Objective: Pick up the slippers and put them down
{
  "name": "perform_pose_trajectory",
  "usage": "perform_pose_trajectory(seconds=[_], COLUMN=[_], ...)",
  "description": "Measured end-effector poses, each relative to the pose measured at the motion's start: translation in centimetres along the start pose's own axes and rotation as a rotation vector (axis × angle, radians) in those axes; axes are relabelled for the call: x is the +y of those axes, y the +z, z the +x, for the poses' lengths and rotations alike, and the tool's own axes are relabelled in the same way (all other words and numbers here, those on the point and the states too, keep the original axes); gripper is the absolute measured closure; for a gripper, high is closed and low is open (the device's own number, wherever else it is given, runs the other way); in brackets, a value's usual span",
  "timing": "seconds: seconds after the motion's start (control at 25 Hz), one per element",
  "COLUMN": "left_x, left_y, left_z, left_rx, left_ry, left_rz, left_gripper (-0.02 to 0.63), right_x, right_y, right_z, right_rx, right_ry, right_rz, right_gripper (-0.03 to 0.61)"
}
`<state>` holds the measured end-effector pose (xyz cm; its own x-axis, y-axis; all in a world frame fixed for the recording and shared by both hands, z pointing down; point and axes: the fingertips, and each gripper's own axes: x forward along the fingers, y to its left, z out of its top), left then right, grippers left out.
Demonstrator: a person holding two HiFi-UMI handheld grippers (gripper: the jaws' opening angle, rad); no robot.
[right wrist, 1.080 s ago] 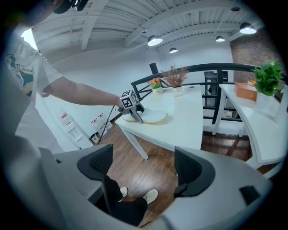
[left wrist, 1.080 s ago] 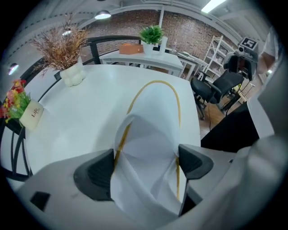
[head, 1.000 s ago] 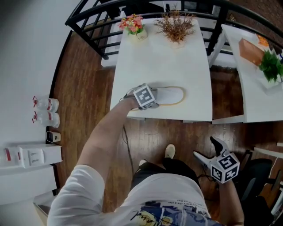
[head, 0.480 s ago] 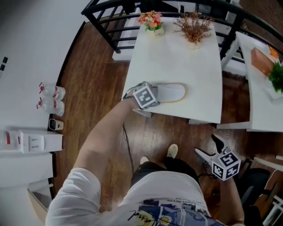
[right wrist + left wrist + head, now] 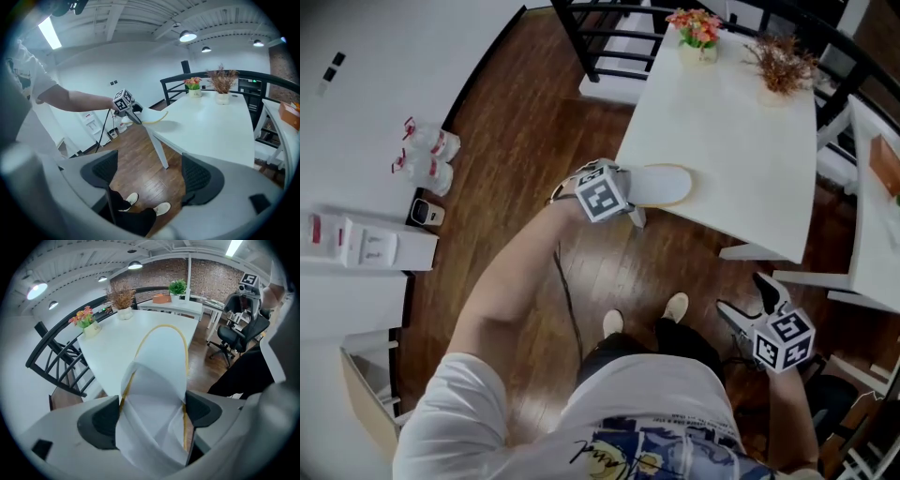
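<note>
A white slipper (image 5: pixel 664 185) with a yellow-trimmed sole is pinched at its heel end by my left gripper (image 5: pixel 628 199), which is shut on it. The slipper hangs just above the near left corner of the white table (image 5: pixel 741 122), toe pointing over the tabletop. In the left gripper view the slipper (image 5: pixel 157 390) is crumpled between the dark pads (image 5: pixel 101 420), and my left gripper (image 5: pixel 152 416) points steeply down. My right gripper (image 5: pixel 742 294) is low at the right over the wood floor, open with nothing between its fingers (image 5: pixel 150 176). From there the slipper (image 5: pixel 152 117) shows by the table corner.
A flower pot (image 5: pixel 698 33) and a dried plant (image 5: pixel 783 66) stand at the table's far end, with black railing (image 5: pixel 609 37) behind. Water bottles (image 5: pixel 427 155) and a white unit (image 5: pixel 366 248) sit by the left wall. The person's feet (image 5: pixel 642 319) are on the floor; an office chair (image 5: pixel 234 329) is nearby.
The left gripper has carried the slipper off the tabletop toward the table's near left corner and a little upward. The right gripper has shifted across the floor area, still open.
</note>
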<state>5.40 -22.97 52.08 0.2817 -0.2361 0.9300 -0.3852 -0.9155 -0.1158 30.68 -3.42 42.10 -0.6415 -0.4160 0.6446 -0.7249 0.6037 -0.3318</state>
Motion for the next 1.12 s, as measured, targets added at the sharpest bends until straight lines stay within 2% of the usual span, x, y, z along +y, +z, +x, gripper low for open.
perform_pose_trajectory(seconds=[0.32,0.56,0.72,0.88,1.0,1.12], left_x=[-0.5,-1.4,-3.1,-4.7,-6.4,-8.4], left_y=[-17.9,-31.9,-40.1,-46.5,-51.1,-54.9], left_z=[-4.9,-4.2,-1.5,2.9,7.4,13.3], left_rx=[0.021,0.08,0.11,0.114,0.134,0.147], left_ry=[0.056,0.092,0.124,0.146,0.154,0.148], left_rz=[-0.189,-0.347,-0.482,-0.602,-0.681,-0.751], left_gripper=[0.183,0.183,0.183,0.184,0.184,0.184], right_x=[10.8,16.4,17.4,17.8,18.5,18.4], right_y=[0.1,-1.1,-2.7,-3.1,-4.1,-6.8], right_z=[7.8,15.9,23.4,33.9,42.8,51.4], right_rx=[0.093,0.192,0.286,0.345,0.386,0.442], right_ry=[0.097,0.139,0.149,0.17,0.215,0.261], right_rz=[-0.092,-0.18,-0.244,-0.246,-0.271,-0.31], right_gripper=[0.164,0.164,0.164,0.164,0.164,0.164])
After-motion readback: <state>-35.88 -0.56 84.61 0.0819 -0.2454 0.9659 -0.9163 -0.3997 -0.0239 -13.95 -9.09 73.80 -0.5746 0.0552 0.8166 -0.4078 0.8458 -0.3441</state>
